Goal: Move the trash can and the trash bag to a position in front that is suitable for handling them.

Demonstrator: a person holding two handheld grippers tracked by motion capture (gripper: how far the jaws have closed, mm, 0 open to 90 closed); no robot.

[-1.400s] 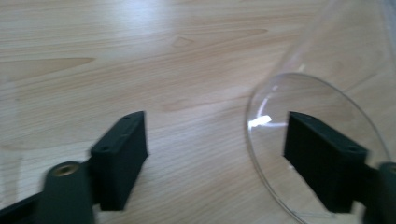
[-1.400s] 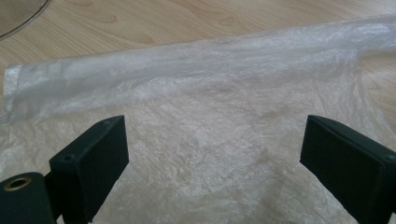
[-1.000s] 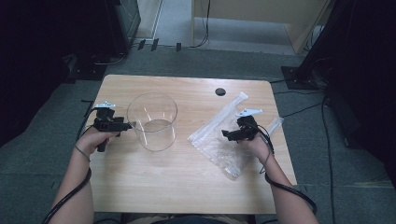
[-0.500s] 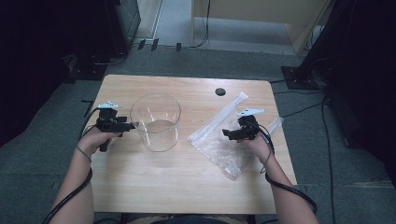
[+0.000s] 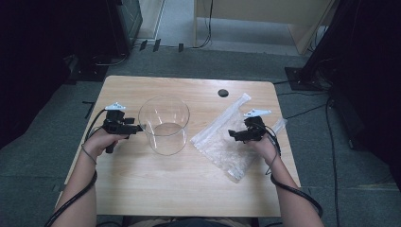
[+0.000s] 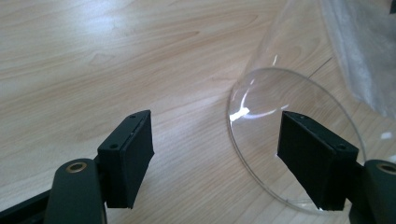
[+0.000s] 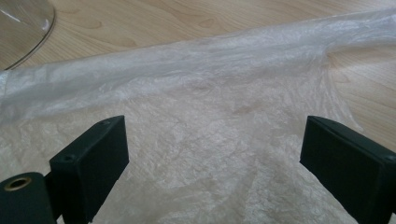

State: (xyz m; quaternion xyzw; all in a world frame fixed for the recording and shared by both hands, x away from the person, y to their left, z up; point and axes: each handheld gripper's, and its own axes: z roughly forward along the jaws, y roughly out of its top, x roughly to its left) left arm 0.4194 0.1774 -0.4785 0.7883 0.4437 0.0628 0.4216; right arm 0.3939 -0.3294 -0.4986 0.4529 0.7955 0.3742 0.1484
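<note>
Clear plastic bag (image 5: 226, 146) lay flat, right of centre on the wooden table (image 5: 156, 189), so the right gripper (image 5: 235, 135) hovered over it, jaws spread, holding nothing. Left gripper (image 5: 138, 127), also released, faced the glass cylinder (image 5: 164, 124). Grey carpet (image 5: 47, 156) around; dark room.

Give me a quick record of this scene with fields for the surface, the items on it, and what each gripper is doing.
surface: wooden table
items: clear round container, upright; clear plastic bag, lying flat to its right
left gripper: jaws open, beside the container's base, nothing held
right gripper: jaws open, over the bag, not gripping it
other: dark round hole near the table's far edge
</note>
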